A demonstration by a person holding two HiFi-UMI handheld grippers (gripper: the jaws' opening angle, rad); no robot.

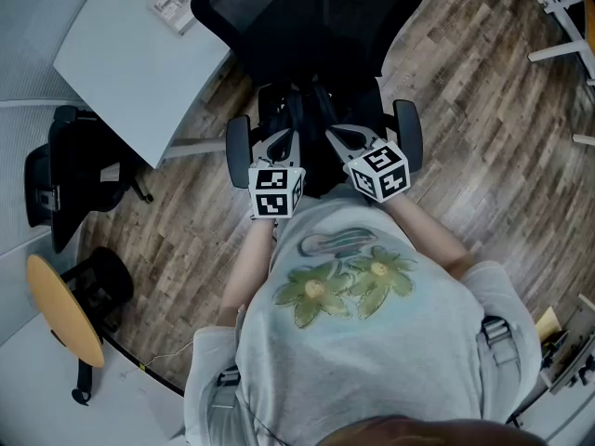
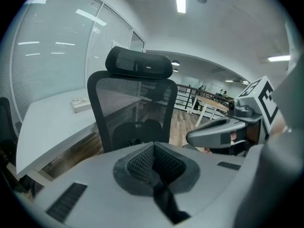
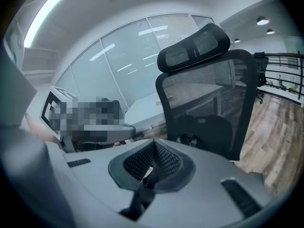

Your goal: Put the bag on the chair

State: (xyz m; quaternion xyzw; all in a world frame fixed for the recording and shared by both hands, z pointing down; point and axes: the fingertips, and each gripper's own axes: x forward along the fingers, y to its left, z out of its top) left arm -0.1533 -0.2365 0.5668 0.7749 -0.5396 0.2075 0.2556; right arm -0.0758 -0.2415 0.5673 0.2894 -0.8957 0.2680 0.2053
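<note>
A black office chair faces me, its mesh back filling both gripper views. The black bag hangs low over the seat between the armrests and is hard to tell from the black seat. Two black straps rise from it. My left gripper is shut on one strap, which hangs down from between its pads. My right gripper is shut on the other strap. Both grippers are side by side just above the seat's front. The bag's body is hidden in both gripper views.
A white desk with a small box stands left of the chair. Another black chair and a round yellow stool are at the far left. White furniture legs stand at the upper right on the wooden floor.
</note>
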